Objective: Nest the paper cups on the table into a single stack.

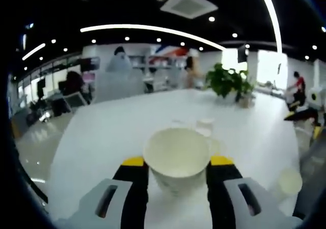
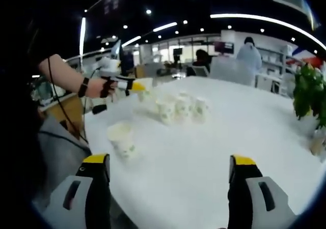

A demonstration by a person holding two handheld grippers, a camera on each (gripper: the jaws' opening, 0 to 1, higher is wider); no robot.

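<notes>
My left gripper view sits low, close over the counter [image 1: 102, 137], facing the far edge and potted plant [image 1: 229, 84]. My right gripper view looks from one counter [image 2: 244, 132] edge; both share its white top.

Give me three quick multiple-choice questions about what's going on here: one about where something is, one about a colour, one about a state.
1. Where is the potted plant?
A. at the table's far side
B. on the floor
C. between the jaws

2. What colour are the tips of the right gripper?
A. red
B. yellow
C. green

3. What is the left gripper doing?
A. hanging open and empty
B. holding a plant
C. closed on a paper cup

Answers: 1 A, it stands on the white table beyond the cups. 2 B, yellow caps top both jaws. 3 C, the cup sits pinched between the jaws.
</notes>
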